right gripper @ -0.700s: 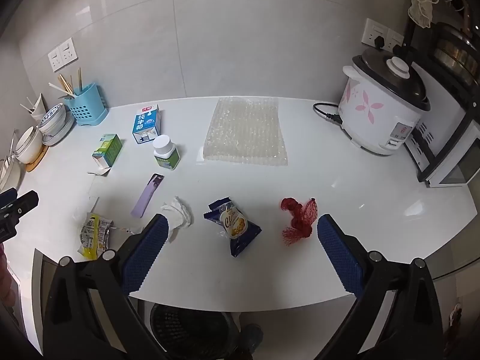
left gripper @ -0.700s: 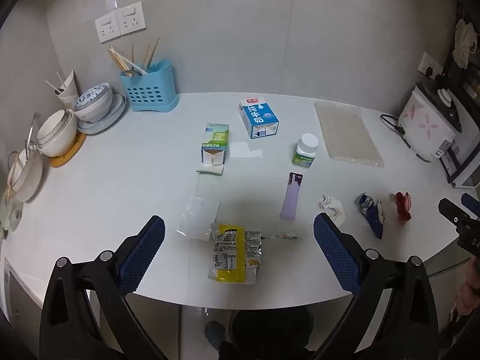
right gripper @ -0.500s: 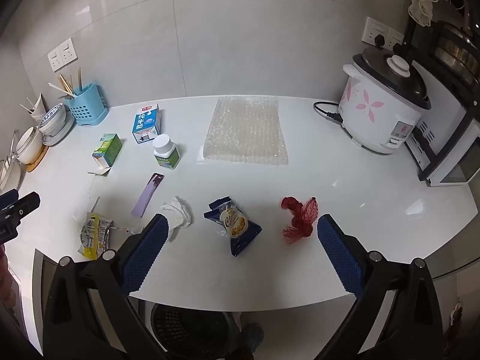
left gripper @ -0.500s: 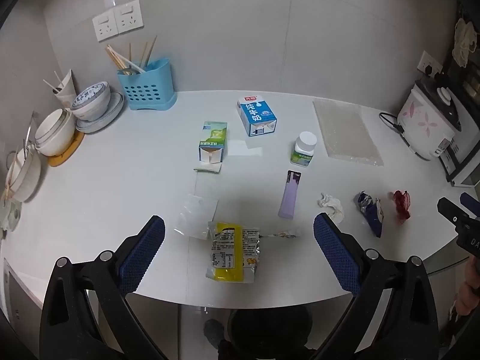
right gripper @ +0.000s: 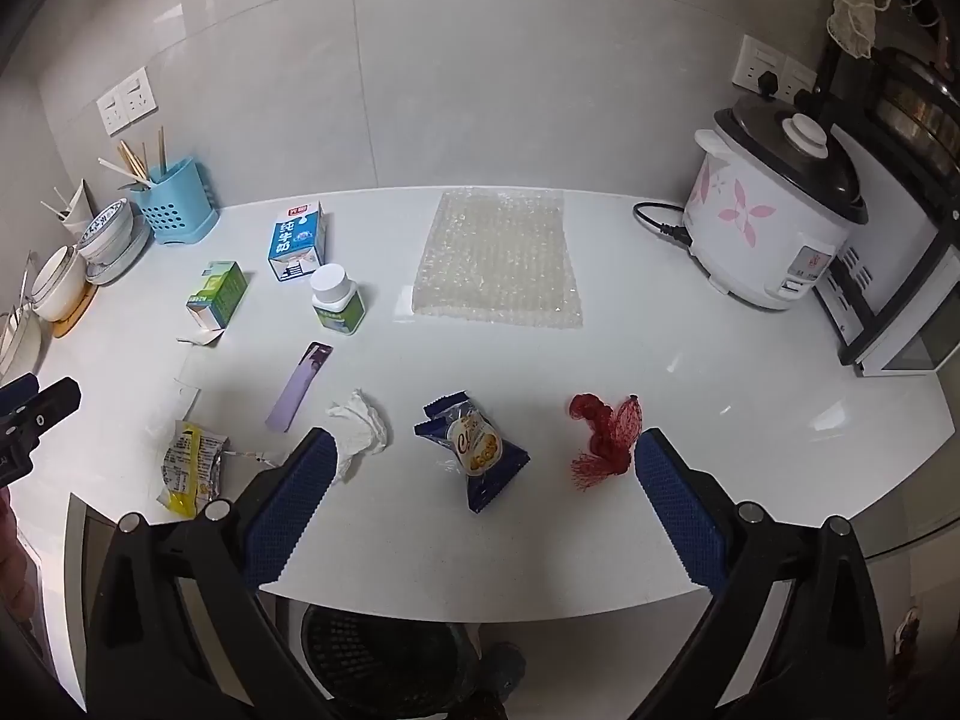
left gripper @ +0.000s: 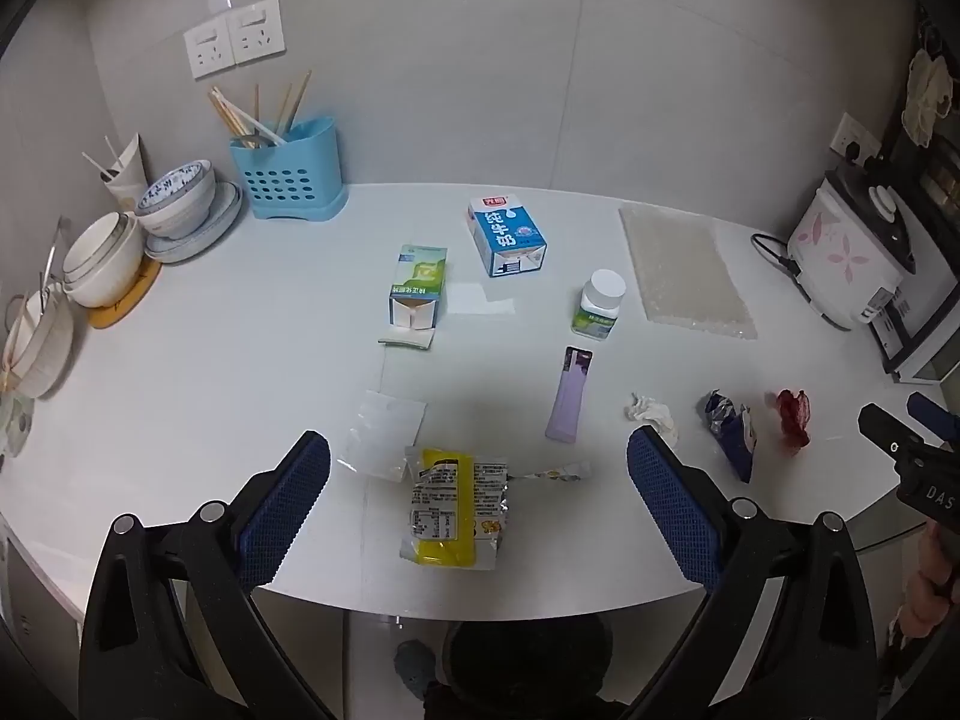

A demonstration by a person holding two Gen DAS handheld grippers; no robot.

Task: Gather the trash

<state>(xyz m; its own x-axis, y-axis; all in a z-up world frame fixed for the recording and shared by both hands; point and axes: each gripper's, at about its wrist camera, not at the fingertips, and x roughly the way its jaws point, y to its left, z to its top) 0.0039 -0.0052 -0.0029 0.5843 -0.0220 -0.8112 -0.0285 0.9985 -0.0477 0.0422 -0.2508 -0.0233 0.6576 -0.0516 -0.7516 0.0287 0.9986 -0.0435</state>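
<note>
White tabletop point(left gripper: 180, 396) carries the scattered trash, and both claws hang above its near edge, tilted downward. At far left stand stacked bowls point(left gripper: 102, 264) and a blue utensil holder point(left gripper: 288, 180), near the wall. The left claw point(left gripper: 477, 498) is spread wide and grasps nothing; the yellow snack packet point(left gripper: 453, 507) lies directly between its fingers, close to the near edge, with a clear plastic scrap point(left gripper: 384, 432) just behind it. Further back lie a green carton point(left gripper: 417, 288), a blue milk carton point(left gripper: 504, 234), a white-capped bottle point(left gripper: 597, 306) and a purple sachet point(left gripper: 570, 393). The right claw point(right gripper: 480, 498) is likewise spread wide and empty; the dark blue wrapper point(right gripper: 477, 450) lies between its fingers, the crumpled tissue point(right gripper: 360, 420) touches the left finger's outline, and the red netting point(right gripper: 606, 432) sits just inside the right finger. Bubble wrap point(right gripper: 498, 258) lies flat towards the wall, and a rice cooker point(right gripper: 774, 228) stands at far right. Bare surface stretches between the netting and the cooker. A dark bin point(right gripper: 384, 660) shows below the near edge. Compared with the earlier frames, the items appear slightly higher in the left view; nothing on the surface has shifted.
</note>
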